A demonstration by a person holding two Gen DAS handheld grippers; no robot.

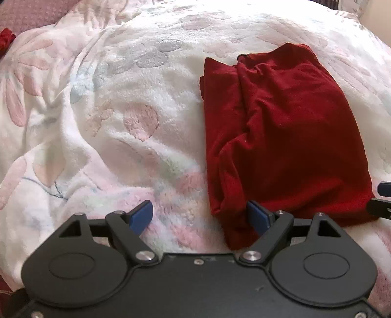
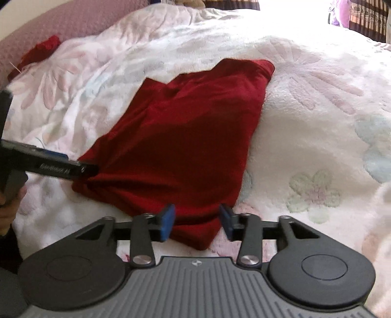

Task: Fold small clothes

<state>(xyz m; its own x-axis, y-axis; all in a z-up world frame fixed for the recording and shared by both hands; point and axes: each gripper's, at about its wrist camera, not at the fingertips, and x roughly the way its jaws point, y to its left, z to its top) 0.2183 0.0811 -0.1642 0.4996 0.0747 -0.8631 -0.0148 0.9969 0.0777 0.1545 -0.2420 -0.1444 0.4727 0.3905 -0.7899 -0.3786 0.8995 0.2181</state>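
A dark red garment (image 1: 281, 137) lies folded in a rough rectangle on the white floral blanket (image 1: 110, 122); it also shows in the right wrist view (image 2: 185, 146). My left gripper (image 1: 202, 217) is open at the garment's near left corner, its right pad (image 1: 257, 216) touching the cloth. My right gripper (image 2: 198, 220) is open with its jaws on either side of the garment's near right corner. The left gripper (image 2: 73, 168) appears at the left of the right wrist view, at the garment's left corner.
A second red cloth (image 2: 41, 52) lies at the far left by a pink quilted pillow (image 2: 80, 22). The blanket is rumpled with folds to the left. A dark curtain (image 2: 366, 17) stands at the far right.
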